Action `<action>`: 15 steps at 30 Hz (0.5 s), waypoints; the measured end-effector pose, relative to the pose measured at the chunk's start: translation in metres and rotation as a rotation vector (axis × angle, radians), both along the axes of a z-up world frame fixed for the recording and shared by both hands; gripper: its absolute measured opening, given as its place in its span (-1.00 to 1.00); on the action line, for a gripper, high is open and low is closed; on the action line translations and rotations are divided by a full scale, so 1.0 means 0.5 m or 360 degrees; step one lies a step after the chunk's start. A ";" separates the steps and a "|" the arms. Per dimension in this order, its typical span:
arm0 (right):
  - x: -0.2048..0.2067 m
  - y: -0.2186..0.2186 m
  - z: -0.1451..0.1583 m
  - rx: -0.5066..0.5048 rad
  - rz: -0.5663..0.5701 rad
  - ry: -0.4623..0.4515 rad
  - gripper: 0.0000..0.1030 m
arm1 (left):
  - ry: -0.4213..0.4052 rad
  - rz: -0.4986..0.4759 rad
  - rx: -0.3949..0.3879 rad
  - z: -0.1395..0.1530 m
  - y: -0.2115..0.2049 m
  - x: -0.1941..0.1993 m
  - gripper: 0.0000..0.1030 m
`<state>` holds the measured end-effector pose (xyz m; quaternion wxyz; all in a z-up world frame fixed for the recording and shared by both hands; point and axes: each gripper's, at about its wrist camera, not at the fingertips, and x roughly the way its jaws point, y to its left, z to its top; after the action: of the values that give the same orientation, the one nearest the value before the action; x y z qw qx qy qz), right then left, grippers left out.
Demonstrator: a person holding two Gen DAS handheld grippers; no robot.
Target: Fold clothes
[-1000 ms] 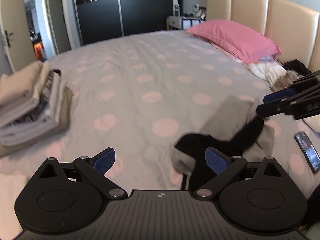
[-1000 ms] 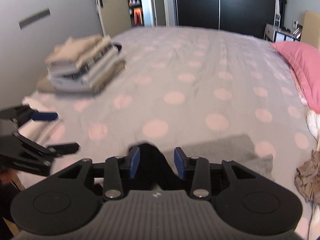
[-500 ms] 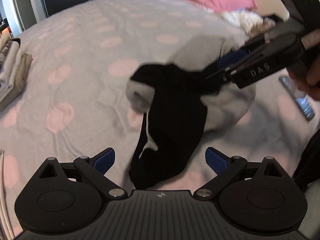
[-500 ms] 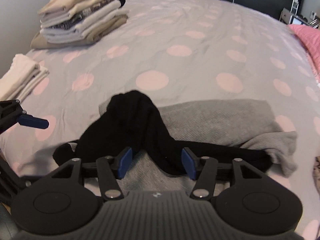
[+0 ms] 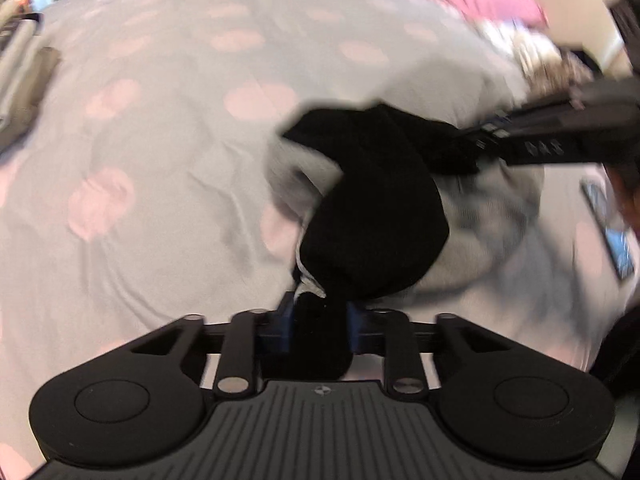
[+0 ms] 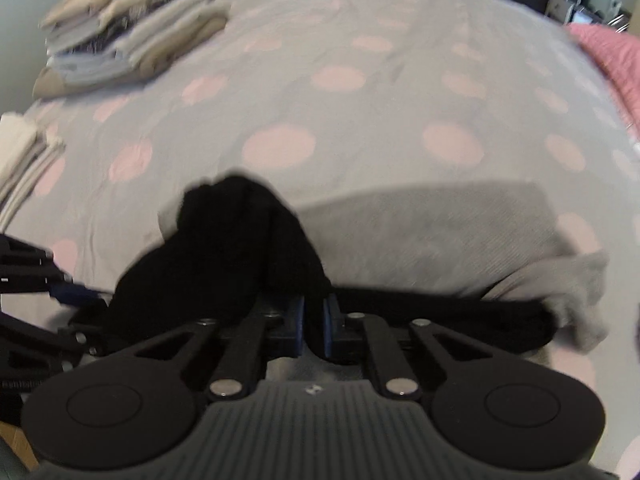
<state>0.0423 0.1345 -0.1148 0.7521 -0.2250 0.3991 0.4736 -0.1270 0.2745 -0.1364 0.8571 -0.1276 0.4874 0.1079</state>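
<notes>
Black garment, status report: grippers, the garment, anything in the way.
Left gripper and right gripper both shut on black garment. It lies bunched over grey garment on bed. Nothing blocking.

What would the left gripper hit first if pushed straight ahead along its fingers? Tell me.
The black garment it is already clamped on. The left gripper points into that bunched cloth, with the grey garment probably just behind; blur makes depth uncertain.

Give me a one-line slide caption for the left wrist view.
Left gripper and right gripper both clamp a black garment above the polka-dot bedspread.
</notes>
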 end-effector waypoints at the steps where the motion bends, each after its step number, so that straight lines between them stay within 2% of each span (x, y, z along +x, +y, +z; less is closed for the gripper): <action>1: 0.001 -0.006 0.021 0.0055 -0.0033 -0.0041 -0.82 | -0.0053 0.0045 0.0033 0.018 0.009 -0.005 -0.71; 7: 0.008 -0.052 0.146 0.0369 -0.0246 -0.0254 -0.82 | -0.0441 0.0321 0.0058 0.137 0.067 -0.060 -0.77; 11: 0.009 -0.091 0.203 0.0520 -0.0340 -0.0295 -0.82 | -0.0722 0.0437 0.0139 0.228 0.080 -0.113 -0.80; 15: -0.016 -0.121 0.263 0.0735 -0.0311 -0.0325 -0.82 | -0.1001 0.0549 0.0222 0.318 0.091 -0.164 -0.86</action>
<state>0.0345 0.0737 0.0164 0.8620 -0.0546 0.2225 0.4521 -0.2091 0.3200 0.0228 0.9409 -0.1761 0.1627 0.2394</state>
